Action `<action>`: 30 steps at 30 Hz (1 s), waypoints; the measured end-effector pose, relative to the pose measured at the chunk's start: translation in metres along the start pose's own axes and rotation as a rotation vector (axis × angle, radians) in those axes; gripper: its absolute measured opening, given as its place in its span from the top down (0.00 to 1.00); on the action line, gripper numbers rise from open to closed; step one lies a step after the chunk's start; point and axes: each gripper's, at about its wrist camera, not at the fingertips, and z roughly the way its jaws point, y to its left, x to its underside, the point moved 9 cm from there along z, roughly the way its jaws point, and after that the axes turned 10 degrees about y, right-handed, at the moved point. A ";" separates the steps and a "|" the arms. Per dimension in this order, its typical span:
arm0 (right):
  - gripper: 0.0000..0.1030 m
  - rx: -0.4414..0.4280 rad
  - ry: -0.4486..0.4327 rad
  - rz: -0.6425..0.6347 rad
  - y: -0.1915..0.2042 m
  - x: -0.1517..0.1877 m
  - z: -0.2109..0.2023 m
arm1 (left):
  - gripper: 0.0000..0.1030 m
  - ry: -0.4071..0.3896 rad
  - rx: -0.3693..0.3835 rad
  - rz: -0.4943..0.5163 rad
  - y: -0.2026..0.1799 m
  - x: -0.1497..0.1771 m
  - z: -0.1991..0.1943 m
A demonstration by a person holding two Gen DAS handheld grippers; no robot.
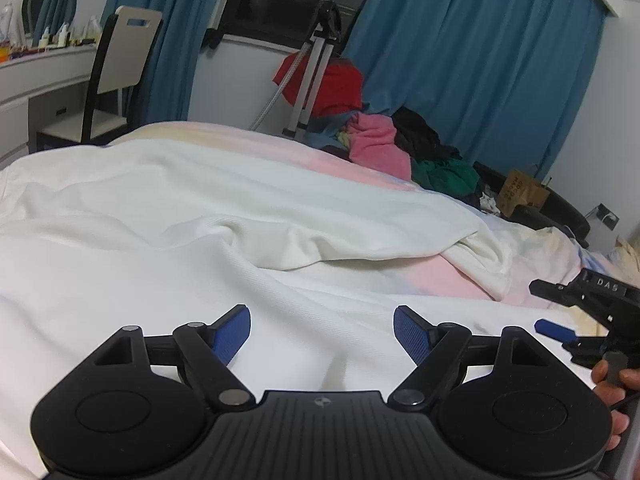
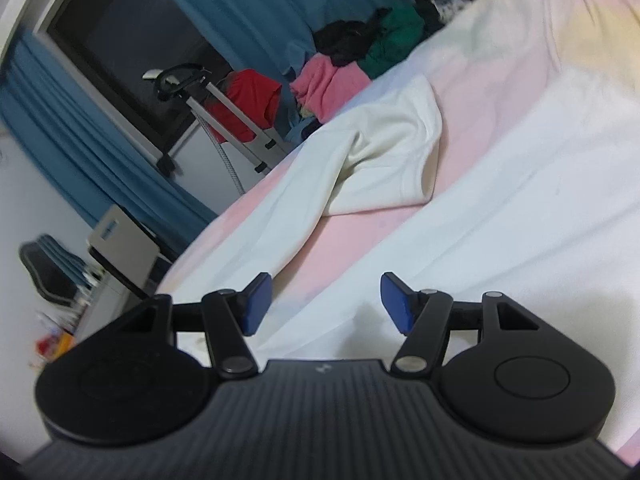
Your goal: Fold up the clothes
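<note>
**Ana:** While the bed (image 1: 452, 276) runs out ahead of both tools, where's the garment?

**Ben:** A white garment (image 1: 168, 208) lies spread and rumpled under and ahead of the left gripper (image 1: 322, 330). One part is doubled back ahead of the right gripper (image 2: 324, 304); it looks like a sleeve (image 2: 384, 160), resting on the pink sheet.

**Ana:** Are they holding anything?

**Ben:** No. Both have their blue pads parted with only cloth below them, nothing pinched.

**Ana:** How far along is it?

**Ben:** Hard to say; a loosely laid shirt fits a fold half made or one just shaken out.

**Ana:** So what makes a good grip?

**Ben:** I'd take one layer at an edge or seam, both sides level, and smooth the ridge ahead of the left gripper. The heap of clothes (image 1: 384, 148) sits far beyond.
</note>
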 end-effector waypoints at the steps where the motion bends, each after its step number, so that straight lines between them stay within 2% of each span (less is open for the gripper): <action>1: 0.38 -0.001 -0.001 -0.007 0.002 0.000 -0.001 | 0.22 0.001 -0.006 0.006 0.000 0.001 0.001; 5: 0.38 0.013 -0.013 -0.022 0.003 -0.001 -0.004 | 0.21 0.011 -0.053 0.040 -0.005 0.005 0.018; 9: 0.38 0.039 -0.023 -0.014 -0.003 -0.005 -0.007 | 0.22 0.036 -0.106 0.131 -0.023 -0.001 0.054; 15: 0.38 0.066 -0.070 -0.052 -0.008 -0.013 -0.013 | 0.21 0.025 -0.191 0.302 -0.055 -0.031 0.114; 17: 0.38 0.062 -0.068 -0.045 -0.012 -0.015 -0.011 | 0.21 0.033 -0.205 0.341 -0.067 -0.042 0.136; 19: 0.38 0.060 -0.078 -0.048 -0.015 -0.021 -0.011 | 0.21 0.036 -0.186 0.369 -0.082 -0.053 0.156; 22: 0.38 0.064 -0.107 -0.036 -0.021 -0.032 -0.011 | 0.19 0.051 -0.228 0.416 -0.103 -0.067 0.191; 26: 0.38 0.060 -0.100 -0.025 -0.031 -0.037 -0.001 | 0.19 0.083 -0.340 0.501 -0.121 -0.076 0.237; 28: 0.38 0.056 -0.088 -0.011 -0.035 -0.037 0.005 | 0.21 0.075 -0.351 0.515 -0.126 -0.081 0.245; 30: 0.38 0.052 -0.076 0.003 -0.039 -0.038 0.011 | 0.35 0.061 -0.341 0.522 -0.133 -0.087 0.249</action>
